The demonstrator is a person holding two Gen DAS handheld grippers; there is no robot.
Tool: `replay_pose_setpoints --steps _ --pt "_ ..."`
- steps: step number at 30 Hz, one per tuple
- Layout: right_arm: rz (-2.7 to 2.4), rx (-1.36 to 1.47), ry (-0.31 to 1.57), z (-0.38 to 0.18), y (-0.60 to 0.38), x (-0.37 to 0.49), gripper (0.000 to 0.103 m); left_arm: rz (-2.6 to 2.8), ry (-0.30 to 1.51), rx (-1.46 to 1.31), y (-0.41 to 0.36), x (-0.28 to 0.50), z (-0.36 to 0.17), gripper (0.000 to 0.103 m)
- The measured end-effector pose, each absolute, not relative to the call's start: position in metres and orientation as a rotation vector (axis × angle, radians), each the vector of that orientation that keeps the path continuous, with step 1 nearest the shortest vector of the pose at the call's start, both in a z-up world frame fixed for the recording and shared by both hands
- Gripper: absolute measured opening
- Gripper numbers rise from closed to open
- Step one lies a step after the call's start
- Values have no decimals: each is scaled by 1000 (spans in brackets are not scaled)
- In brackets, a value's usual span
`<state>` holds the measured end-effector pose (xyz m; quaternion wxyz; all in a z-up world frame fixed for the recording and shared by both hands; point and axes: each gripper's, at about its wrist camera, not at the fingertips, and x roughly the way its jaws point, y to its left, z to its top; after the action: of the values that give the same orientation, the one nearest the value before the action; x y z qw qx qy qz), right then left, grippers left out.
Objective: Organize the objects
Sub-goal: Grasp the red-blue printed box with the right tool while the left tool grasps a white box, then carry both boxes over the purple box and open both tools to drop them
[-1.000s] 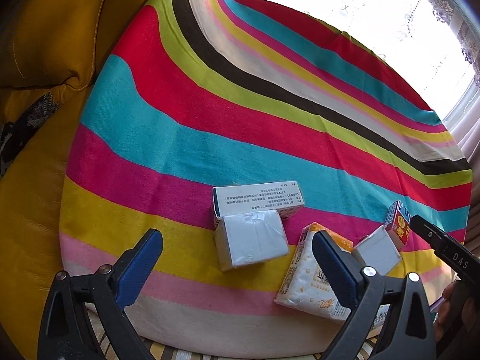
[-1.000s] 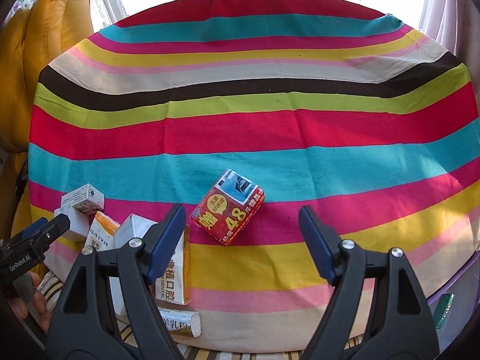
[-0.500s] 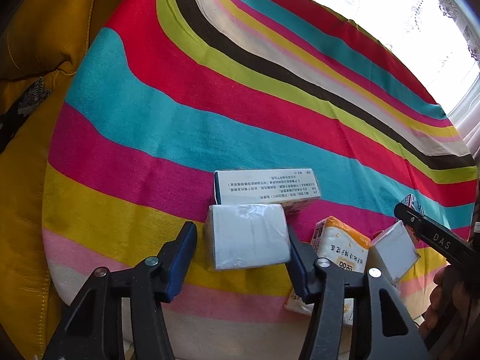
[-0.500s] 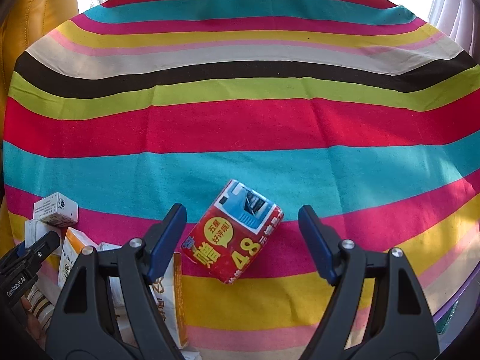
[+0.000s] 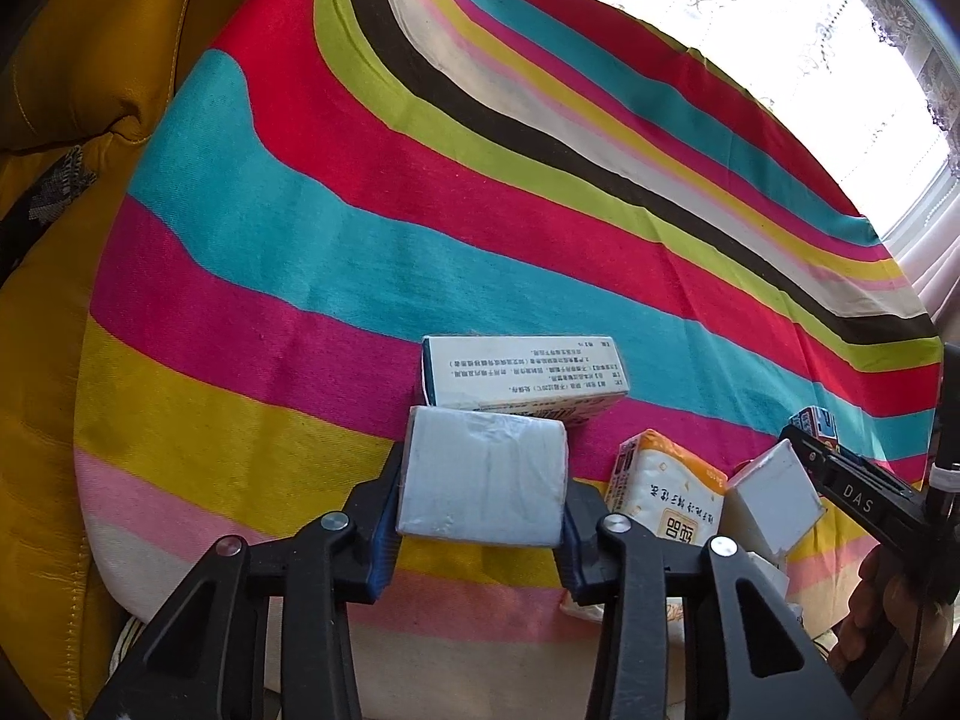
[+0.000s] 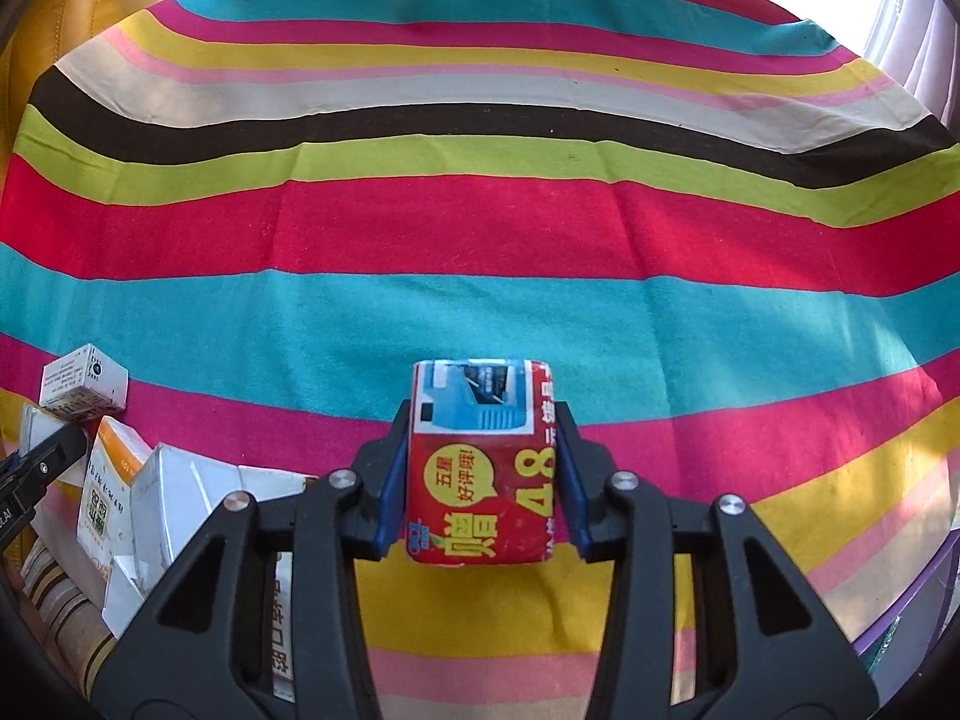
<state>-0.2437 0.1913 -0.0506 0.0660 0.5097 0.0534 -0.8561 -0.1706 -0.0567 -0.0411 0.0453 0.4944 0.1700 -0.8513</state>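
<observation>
My left gripper (image 5: 480,510) is shut on a white plastic-wrapped pack (image 5: 483,477) over the striped cloth (image 5: 360,210). A white printed box (image 5: 519,378) lies just behind the pack. An orange-and-white tissue pack (image 5: 663,489) and a plain white box (image 5: 771,501) lie to its right. My right gripper (image 6: 480,480) is shut on a red and blue pack (image 6: 480,462) with yellow print. The right gripper's body also shows in the left wrist view (image 5: 864,495) at the right edge.
A yellow leather sofa (image 5: 54,90) borders the cloth on the left. In the right wrist view, a small white box (image 6: 84,384), the tissue pack (image 6: 108,498) and white boxes (image 6: 174,504) cluster at the lower left. A bright window lies beyond the far edge.
Both grippers moved forward and closed. The left closed on the white wrapped pack and the right on the red and blue pack, which turned square between the fingers.
</observation>
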Motion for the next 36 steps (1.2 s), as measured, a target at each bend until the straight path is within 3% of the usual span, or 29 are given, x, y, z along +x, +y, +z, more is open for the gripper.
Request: replay_pose_setpoints --steps 36 --pt "-2654 1348 97 27 229 -105 46 -2906 503 1250 -2 -94 39 42"
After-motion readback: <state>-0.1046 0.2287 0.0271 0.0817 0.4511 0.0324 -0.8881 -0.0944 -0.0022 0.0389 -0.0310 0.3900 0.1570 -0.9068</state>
